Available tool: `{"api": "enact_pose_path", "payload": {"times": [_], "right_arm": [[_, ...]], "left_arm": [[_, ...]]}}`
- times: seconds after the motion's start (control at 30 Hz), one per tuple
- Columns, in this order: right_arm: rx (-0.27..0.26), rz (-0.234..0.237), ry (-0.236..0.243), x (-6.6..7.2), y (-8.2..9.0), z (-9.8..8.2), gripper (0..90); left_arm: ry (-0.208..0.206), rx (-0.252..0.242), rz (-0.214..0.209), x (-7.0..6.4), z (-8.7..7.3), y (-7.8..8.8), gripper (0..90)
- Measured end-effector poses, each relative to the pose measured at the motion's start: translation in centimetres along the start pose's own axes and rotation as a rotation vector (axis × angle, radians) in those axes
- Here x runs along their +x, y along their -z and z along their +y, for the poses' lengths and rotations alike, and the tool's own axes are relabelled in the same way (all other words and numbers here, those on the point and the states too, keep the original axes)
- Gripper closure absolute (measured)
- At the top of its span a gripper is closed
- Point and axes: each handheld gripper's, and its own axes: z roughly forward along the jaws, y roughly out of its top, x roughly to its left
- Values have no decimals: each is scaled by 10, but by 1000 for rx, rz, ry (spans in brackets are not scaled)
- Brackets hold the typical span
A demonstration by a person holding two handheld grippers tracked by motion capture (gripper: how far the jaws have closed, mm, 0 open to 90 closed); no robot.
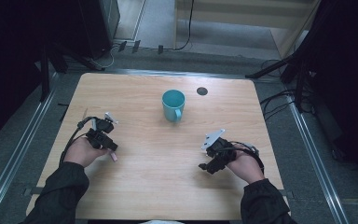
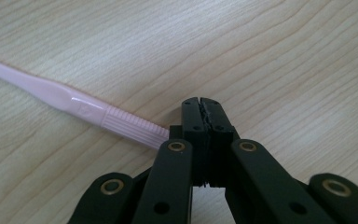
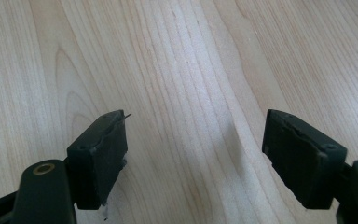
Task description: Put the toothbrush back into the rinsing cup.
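The pink toothbrush [image 2: 98, 112] runs off the frame's left edge, its head unseen.

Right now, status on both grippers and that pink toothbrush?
Left gripper shut on pink toothbrush, low over table. Right gripper open, empty. Teal mug stands apart, path unobstructed.

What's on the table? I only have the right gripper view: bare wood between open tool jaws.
Observer: A teal mug stands upright toward the far side of the table, its handle turned toward the person.
Operator: Anything near the left tool?
Observer: A pink toothbrush is at the left tool; its ribbed handle end runs behind one jaw.
Operator: Left tool open?
Observer: Shut, jaws together. I cannot tell whether they pinch the toothbrush.
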Motion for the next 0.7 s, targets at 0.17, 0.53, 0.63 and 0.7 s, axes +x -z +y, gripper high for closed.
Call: {"api": "enact_pose_path", "payload": {"times": [0.17,0.53,0.63,0.7], "right_arm": [[1,5,5,0,-2,3,218],[2,13,22,-2,-5,10,218],[1,14,29,-2,-6,12,218],[3,15,29,-2,-7,12,218]], "left_arm": [[17,8,0,5,-7,1,892],[65,6,6,15,-22,7,891],[79,1,8,18,-26,9,891],[85,-2,8,19,-27,10,891]]}}
